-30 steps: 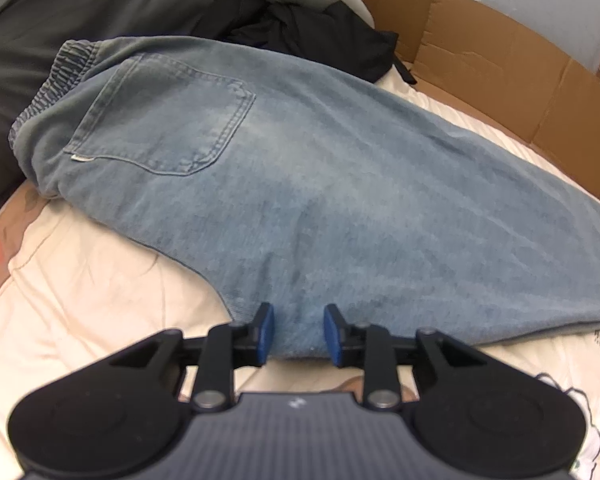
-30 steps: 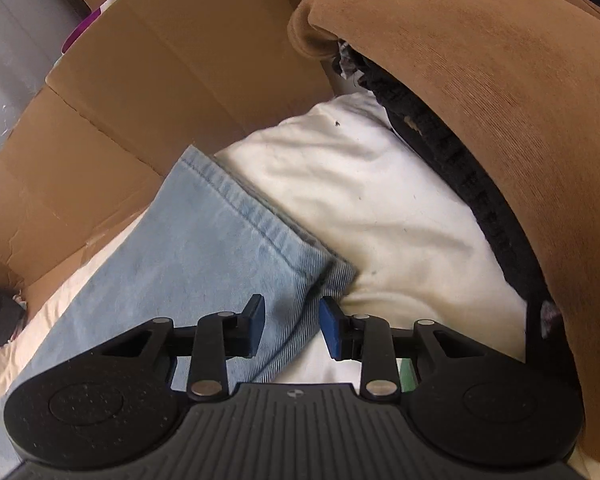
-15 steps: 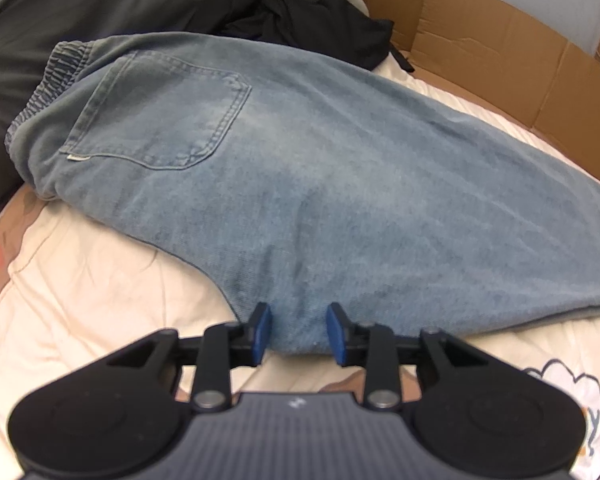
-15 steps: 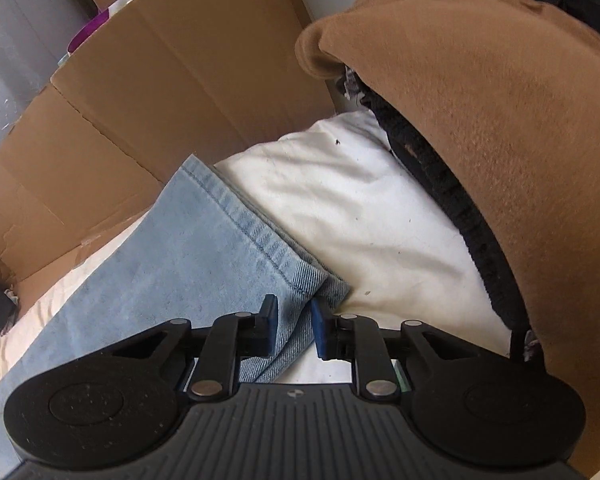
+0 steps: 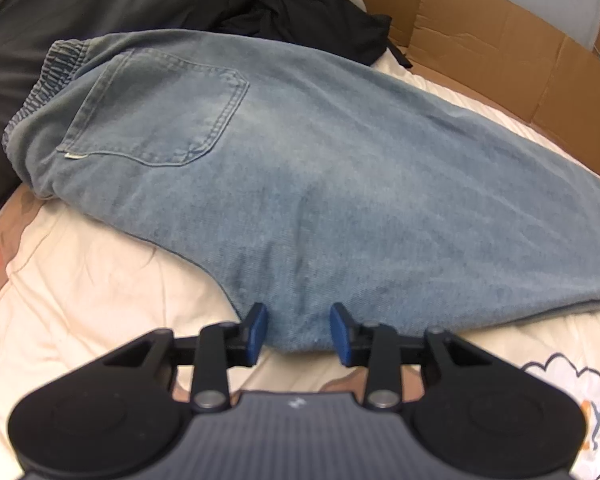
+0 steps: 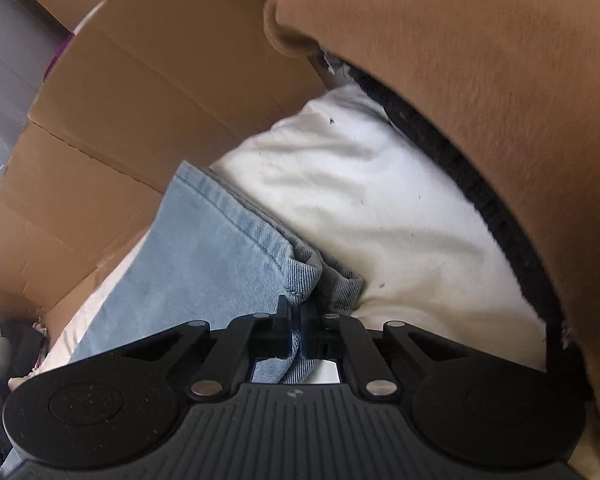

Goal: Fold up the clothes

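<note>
A brown garment [image 6: 480, 120] overhangs the right, cardboard [image 6: 160, 92] walls the left; cream bedding [image 6: 360, 200] lies open between.

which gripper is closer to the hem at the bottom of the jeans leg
Right. The right gripper is shut on the leg hem; the left gripper sits open at the jeans' crotch edge.

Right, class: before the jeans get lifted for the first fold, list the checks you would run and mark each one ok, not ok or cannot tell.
1. Right gripper shut on the hem of the jeans: ok.
2. Left gripper gripping the denim: not ok, jaws open astride the near edge.
3. Both layers of the hem caught on the right: cannot tell, the pads hide it.
4. Jeans lying flat on the bed: ok, pocket up, few creases.
5. Waistband free of the dark clothes: cannot tell.
6. Brown garment clear of the lift path: not ok, it overhangs on the right.
</note>
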A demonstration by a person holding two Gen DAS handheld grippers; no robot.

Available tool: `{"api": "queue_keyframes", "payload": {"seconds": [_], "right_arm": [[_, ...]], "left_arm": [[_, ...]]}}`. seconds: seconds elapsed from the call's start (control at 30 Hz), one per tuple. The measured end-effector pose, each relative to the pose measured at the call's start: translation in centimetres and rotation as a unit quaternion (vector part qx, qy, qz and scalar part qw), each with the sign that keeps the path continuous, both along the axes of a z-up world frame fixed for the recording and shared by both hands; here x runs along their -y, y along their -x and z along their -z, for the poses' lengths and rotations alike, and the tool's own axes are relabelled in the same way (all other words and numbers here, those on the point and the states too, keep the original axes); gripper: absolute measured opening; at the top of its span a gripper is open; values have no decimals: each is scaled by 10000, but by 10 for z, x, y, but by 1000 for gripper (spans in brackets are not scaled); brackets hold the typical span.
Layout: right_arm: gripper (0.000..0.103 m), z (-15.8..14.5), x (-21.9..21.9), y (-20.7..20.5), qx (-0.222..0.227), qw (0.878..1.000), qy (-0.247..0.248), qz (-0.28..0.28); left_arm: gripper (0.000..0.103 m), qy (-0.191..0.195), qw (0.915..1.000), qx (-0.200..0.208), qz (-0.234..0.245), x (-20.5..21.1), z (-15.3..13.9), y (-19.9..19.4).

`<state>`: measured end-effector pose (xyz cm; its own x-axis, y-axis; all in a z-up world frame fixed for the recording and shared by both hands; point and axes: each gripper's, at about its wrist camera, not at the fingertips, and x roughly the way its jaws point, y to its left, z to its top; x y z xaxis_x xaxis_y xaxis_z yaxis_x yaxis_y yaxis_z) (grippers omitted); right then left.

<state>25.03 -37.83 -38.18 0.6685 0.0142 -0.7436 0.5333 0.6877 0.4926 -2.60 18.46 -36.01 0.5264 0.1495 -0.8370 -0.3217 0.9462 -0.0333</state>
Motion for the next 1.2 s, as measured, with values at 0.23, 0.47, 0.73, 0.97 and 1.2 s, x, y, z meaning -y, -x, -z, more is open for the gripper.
{"api": "queue_keyframes", "payload": {"seconds": [0.23, 0.47, 0.73, 0.97, 1.2], "right_arm": [[1, 5, -5, 0, -191, 9996, 227, 29], [10, 9, 3, 8, -119, 9992, -310, 213], [31, 15, 3, 29, -2, 9932, -1064, 470], [32, 24, -5, 37, -111, 9890, -1357, 581], [31, 48, 8, 31, 500, 9739, -1981, 988]], "left_arm": [[38, 15, 10000, -11, 31, -2, 1, 1], [38, 25, 10000, -18, 59, -3, 2, 1], [43, 16, 10000, -50, 21, -1, 1, 1], [54, 125, 9996, -142, -224, -8, 1, 7], [54, 948, 9926, -36, -754, -37, 0, 19]]}}
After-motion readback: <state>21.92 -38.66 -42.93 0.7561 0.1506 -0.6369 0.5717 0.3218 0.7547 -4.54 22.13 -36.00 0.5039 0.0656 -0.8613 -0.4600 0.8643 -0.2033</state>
